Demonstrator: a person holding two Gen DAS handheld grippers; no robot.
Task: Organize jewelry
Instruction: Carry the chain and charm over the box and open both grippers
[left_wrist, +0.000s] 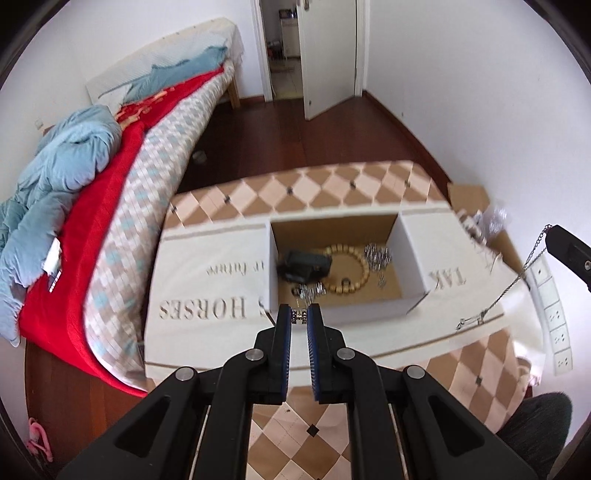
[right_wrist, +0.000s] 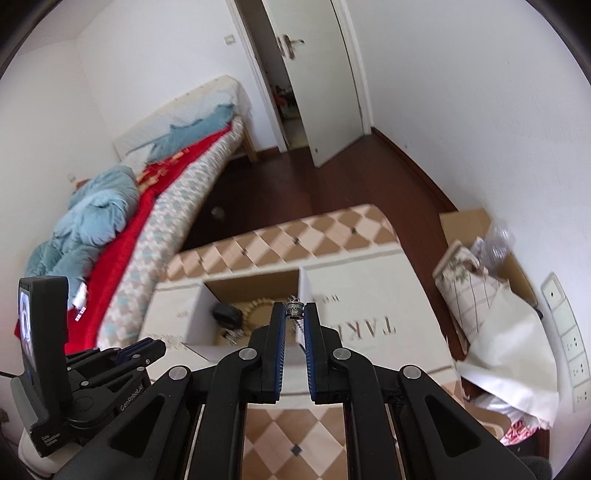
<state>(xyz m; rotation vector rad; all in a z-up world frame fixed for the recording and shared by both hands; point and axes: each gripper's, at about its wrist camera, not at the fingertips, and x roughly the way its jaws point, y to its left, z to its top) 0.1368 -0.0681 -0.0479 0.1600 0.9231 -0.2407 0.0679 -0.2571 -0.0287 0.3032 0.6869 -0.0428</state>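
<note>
The left gripper (left_wrist: 299, 317) is matt black plastic with ribbed blue pads and bright metal pivot pins; it pinches a small shiny metal piece (left_wrist: 299, 316). The right gripper (right_wrist: 295, 312) has the same finish and clamps a polished silver charm (right_wrist: 295, 309) on a fine metal chain (left_wrist: 517, 280). The box (left_wrist: 364, 314) is smooth white card outside and raw brown cardboard inside. In it lie a bracelet (left_wrist: 360, 275) of pale, wood-like beads and glittering metal pieces (left_wrist: 376, 256). The table (left_wrist: 314, 435) wears a matt checked cloth. The floor (left_wrist: 280, 136) is glossy dark wood.
</note>
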